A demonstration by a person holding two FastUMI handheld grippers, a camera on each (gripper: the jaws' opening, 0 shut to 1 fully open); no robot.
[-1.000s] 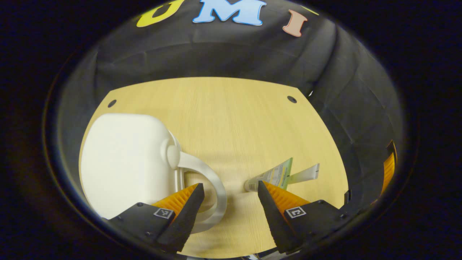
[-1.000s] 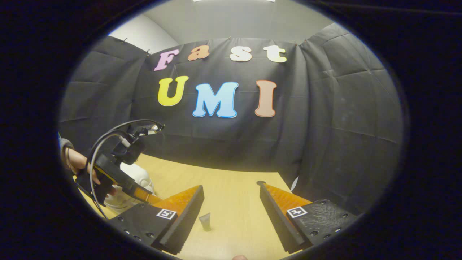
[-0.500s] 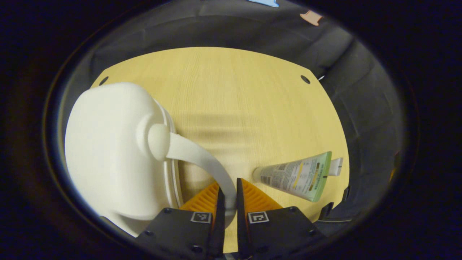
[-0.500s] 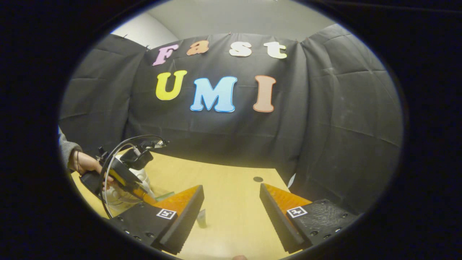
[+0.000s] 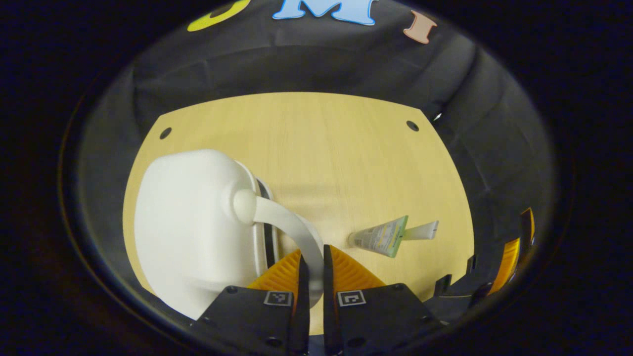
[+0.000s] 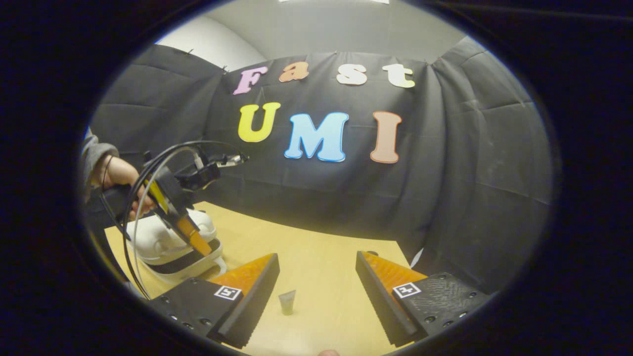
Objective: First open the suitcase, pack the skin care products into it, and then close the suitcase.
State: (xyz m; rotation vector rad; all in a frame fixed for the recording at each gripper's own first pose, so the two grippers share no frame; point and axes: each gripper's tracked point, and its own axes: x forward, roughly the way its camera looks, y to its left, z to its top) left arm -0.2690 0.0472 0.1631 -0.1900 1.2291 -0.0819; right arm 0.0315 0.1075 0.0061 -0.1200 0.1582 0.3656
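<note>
Just changed: half a second back the white suitcase (image 5: 198,227) sits shut, halves together; now a dark gap runs along its seam by the handle, so the lid is lifting
Left gripper (image 5: 312,277): fingers narrow, clamped on the suitcase handle (image 5: 292,227), pinching the white loop low down, same grip as half a second ago
Seen from the right gripper view: the left gripper (image 6: 190,237) rides higher than before, the person's hand (image 6: 121,178) raised with it, and the upper shell is tipped off the lower one with a dark band between them
Meaning for the task: opening is under way, not finished; I judge the lid needs swinging well back before anything goes in
Right gripper (image 6: 316,291): fingers spread wide, holding nothing, hovering above the table (image 6: 326,257)
Suitcase contents: cannot tell, the gap is dark and too slim to see inside
Skin care tube (image 5: 383,237): lying flat on the wood just right of the suitcase, cap end towards it, outside the case
Second tube: a pale one (image 5: 420,230) pokes out behind the first, touching or overlapping it
Small tube (image 6: 287,301): on the table between the right gripper's fingers, farther off; which of the two it is, I cannot tell
Packing: not yet begun
</note>
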